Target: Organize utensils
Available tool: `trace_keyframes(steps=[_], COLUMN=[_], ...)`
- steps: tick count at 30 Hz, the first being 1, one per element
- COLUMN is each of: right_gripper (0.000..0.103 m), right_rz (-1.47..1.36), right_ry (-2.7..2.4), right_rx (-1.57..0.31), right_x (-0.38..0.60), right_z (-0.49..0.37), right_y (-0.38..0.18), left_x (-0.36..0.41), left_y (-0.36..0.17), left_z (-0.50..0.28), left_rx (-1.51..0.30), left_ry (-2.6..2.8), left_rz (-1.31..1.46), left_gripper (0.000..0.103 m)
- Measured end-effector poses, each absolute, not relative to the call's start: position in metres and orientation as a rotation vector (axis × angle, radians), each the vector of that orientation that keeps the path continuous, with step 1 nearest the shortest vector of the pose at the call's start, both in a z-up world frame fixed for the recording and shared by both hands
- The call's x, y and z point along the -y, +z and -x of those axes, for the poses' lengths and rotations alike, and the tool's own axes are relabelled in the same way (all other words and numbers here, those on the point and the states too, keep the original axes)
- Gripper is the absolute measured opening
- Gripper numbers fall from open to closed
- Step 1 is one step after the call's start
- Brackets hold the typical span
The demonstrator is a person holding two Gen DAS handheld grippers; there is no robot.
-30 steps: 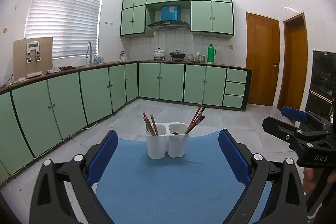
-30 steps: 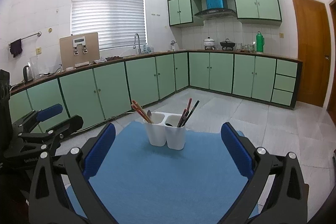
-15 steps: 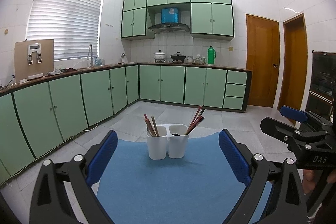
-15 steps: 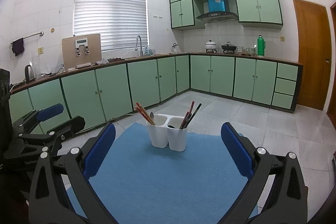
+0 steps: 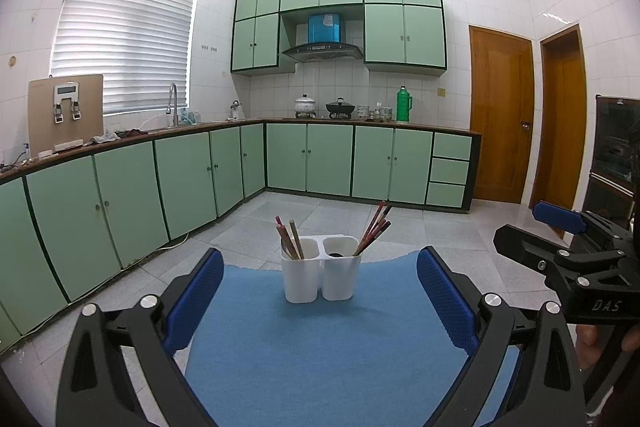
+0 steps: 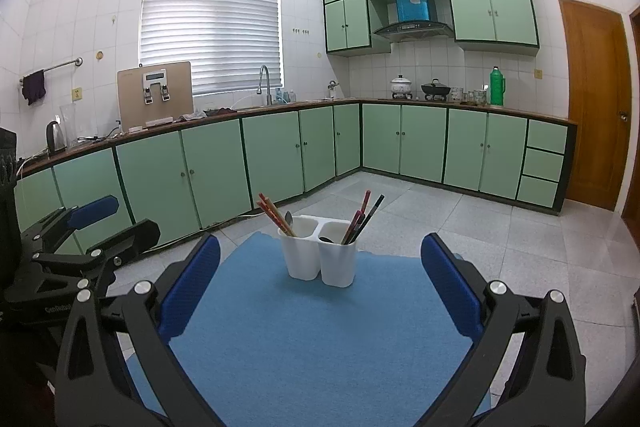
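Both fingers (image 5: 320,303) (image 6: 320,291) spread wide, holding nothing. Mid-frame on my blue mat (image 5: 320,339) stands a white two-cup utensil holder (image 5: 320,273): chopsticks (image 5: 289,238) in both cups, a spoon (image 6: 289,218) in the left. "DAS" (image 5: 606,305) marks my right gripper.
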State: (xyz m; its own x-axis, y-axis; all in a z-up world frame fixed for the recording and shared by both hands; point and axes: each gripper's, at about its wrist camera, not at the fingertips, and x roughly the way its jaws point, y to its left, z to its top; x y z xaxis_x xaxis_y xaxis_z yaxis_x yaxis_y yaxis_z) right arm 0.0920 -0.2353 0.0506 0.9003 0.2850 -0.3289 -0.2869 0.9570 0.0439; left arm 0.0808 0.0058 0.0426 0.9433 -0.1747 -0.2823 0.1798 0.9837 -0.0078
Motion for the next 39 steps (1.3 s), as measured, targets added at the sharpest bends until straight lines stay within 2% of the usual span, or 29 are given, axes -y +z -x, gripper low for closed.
trace_keyframes(steps=[39], right_gripper=[0.098], right_rz=[0.005], right_ry=[0.298], right_rx=[-0.352], right_x=[0.2303], right_z=[-0.0939], right_y=[0.046], left_x=[-0.0083], left_y=[0.0421], left_z=[-0.0853], left_rx=[-0.299], left_ry=[-0.176], left_rz=[0.004], left_gripper=[0.095])
